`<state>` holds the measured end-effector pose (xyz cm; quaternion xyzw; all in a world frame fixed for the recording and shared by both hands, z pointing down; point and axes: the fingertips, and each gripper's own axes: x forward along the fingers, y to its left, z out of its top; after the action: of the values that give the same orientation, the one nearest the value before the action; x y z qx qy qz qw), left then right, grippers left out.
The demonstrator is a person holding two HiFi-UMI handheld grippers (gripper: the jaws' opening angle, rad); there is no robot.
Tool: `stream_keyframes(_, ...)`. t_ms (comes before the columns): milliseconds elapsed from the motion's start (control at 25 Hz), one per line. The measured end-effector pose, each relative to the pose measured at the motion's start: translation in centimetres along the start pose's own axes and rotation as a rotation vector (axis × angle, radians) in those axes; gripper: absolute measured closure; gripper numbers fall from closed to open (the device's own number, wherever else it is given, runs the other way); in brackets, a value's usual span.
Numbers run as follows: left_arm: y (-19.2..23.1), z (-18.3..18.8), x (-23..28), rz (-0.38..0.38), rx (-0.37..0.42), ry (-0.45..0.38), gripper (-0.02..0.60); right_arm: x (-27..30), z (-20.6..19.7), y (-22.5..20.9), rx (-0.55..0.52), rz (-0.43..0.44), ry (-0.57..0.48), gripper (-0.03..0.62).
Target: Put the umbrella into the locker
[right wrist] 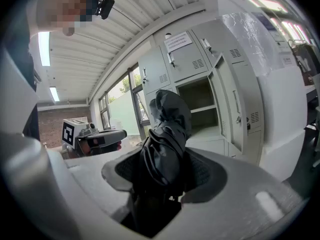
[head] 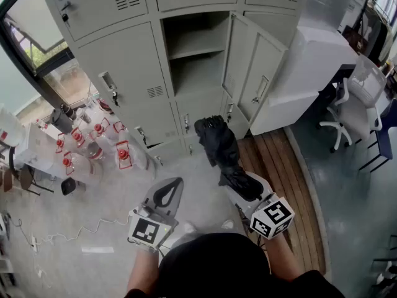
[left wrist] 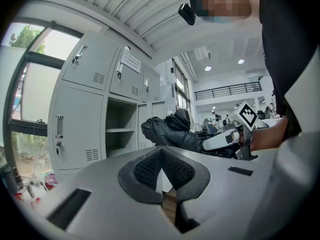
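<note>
Before the grey locker, whose door stood swung open to the right, I held the folded black umbrella in my right gripper. Its jaws were clamped around the umbrella's lower end, and the bunched tip aimed at the open compartment but was well short of it. My left gripper hung beside it, jaws pressed together on nothing. I judged this the carrying step: the umbrella was in the air, not yet inside. Next I would need to reach forward, pass the tip above or below the shelf, and clear the door edge before letting go.
</note>
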<state>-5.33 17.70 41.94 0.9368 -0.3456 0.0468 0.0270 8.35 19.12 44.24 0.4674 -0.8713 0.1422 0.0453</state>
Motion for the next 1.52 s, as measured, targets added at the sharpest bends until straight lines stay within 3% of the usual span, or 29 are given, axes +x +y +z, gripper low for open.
stream_keyframes(400, 2.7, -0.6, -2.2, -0.026, -0.030, -0.005, 0.571, 1.8, -0.1, 2.6, -0.003, -0.035, 0.014, 0.367)
stream_keyframes(560, 3.7, -0.8, -3.3, -0.048, -0.034, -0.020, 0.571, 2.6, -0.2, 3.7, 0.049, -0.041, 0.003, 0.364)
stream_keyframes(880, 6.9, -2.6, -5.3, -0.069, -0.066, -0.036, 0.571, 3.9, -1.0, 4.7, 0.087, -0.119, 0.009, 0.364)
stream_keyframes(1280, 9.2, -4.1, -3.1, -0.058, -0.059, -0.002, 0.571, 6.8, -1.4, 2.3, 0.108, -0.110, 0.026, 0.364)
stream_keyframes(1400, 10.4, -4.4, -1.4, -0.046, -0.015, -0.002, 0.571, 8.4, -1.0, 0.5, 0.114, -0.088, 0.028, 0.364)
stream_keyframes(1520, 11.3, -3.6, 1.2, -0.007, -0.069, 0.013, 0.571, 10.0, -0.3, -1.8, 0.108, -0.064, 0.031, 0.364)
